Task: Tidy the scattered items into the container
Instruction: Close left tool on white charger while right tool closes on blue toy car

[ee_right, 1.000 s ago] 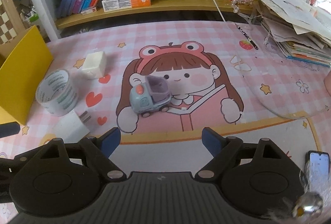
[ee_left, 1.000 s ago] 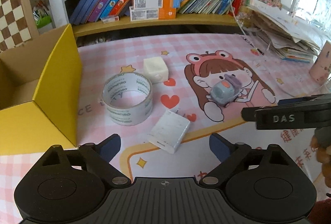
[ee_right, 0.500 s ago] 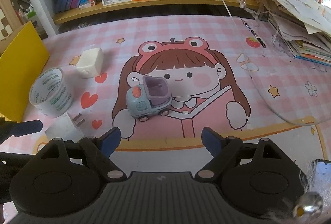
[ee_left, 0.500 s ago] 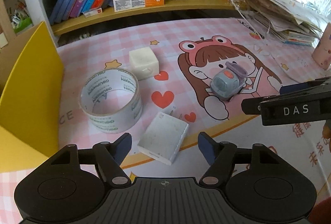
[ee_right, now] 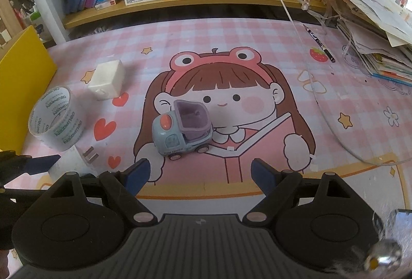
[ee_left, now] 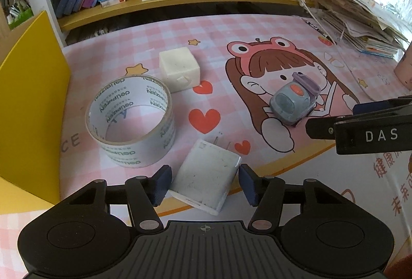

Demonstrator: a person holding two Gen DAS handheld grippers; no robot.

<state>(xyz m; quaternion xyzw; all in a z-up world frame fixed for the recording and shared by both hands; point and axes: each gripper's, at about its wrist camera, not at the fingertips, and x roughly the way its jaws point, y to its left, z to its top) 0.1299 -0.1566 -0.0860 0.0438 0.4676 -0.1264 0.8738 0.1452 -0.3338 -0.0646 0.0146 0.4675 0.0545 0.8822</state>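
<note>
Your left gripper (ee_left: 204, 182) straddles the white charger (ee_left: 206, 177), fingers spread, pads just beside its sides; it lies just right of the tape roll (ee_left: 131, 121). It sits skewed, so closing may twist it loose. Your right gripper (ee_right: 199, 173) is spread too, near the toy truck (ee_right: 181, 130).

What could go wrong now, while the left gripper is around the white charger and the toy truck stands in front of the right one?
1. The left gripper straddles the white charger at an angle, so closing may twist it or let it slip.
2. The tape roll lies close beside the charger; lifting might knock it.
3. The toy truck has wheels and could roll away if the open right gripper nudges it.
</note>
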